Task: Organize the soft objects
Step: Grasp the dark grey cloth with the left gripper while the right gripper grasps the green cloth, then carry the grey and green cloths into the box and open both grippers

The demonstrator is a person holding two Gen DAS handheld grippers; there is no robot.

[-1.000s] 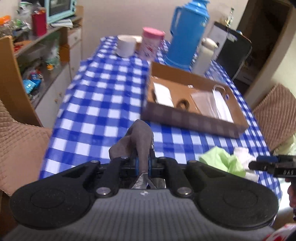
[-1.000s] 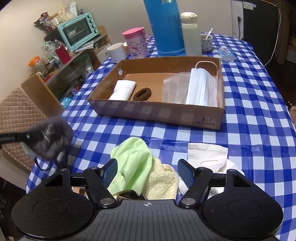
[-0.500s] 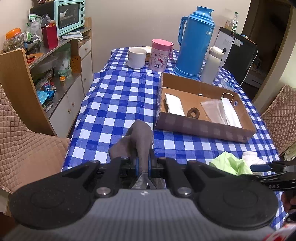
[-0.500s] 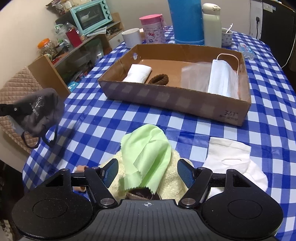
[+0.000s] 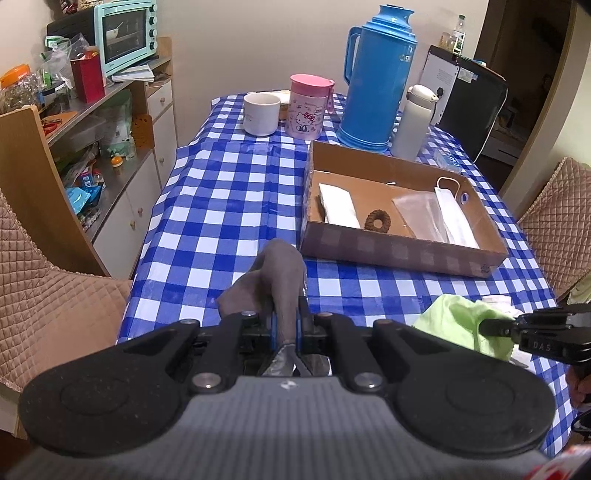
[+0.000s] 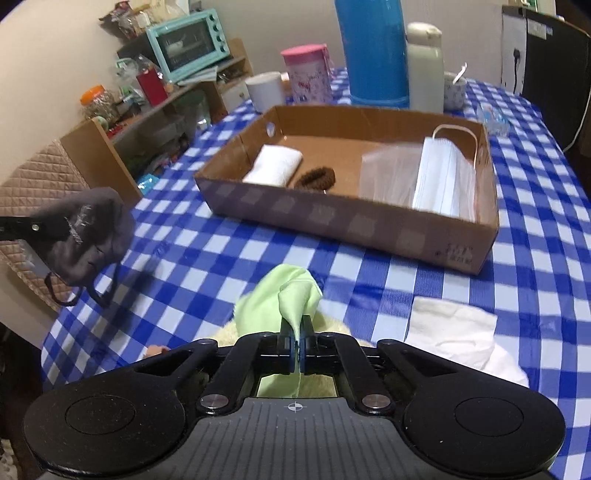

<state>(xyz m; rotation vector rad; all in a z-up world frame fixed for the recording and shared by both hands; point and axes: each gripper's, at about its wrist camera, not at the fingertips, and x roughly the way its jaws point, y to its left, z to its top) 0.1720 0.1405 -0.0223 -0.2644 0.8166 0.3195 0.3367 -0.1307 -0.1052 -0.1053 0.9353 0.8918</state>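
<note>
My left gripper point(image 5: 286, 325) is shut on a dark grey face mask point(image 5: 275, 280), held above the near left of the checked table; the same grey mask point(image 6: 86, 236) hangs with its ear loops dangling at the left of the right wrist view. My right gripper point(image 6: 297, 332) is shut on a fold of the light green cloth point(image 6: 284, 299), which lies on a cream fluffy towel point(image 6: 225, 334). The green cloth point(image 5: 463, 323) and the right gripper point(image 5: 495, 326) show low right in the left wrist view. A cardboard tray point(image 6: 402, 240) holds a folded white cloth point(image 6: 275, 164), a brown scrunchie point(image 6: 316, 177), a clear bag point(image 6: 388, 173) and white masks point(image 6: 445, 181).
A white tissue point(image 6: 454, 332) lies right of the green cloth. Behind the tray stand a blue thermos point(image 5: 376, 74), a white bottle point(image 5: 413, 122), a pink cup point(image 5: 308, 107) and a white mug point(image 5: 260, 114). Quilted chairs point(image 5: 48, 295) flank the table; shelves with a mint oven point(image 5: 125, 35) are on the left.
My right gripper has closed from wide open onto a fold of the green cloth, pinching it up. The left gripper keeps the grey mask and has barely shifted.
</note>
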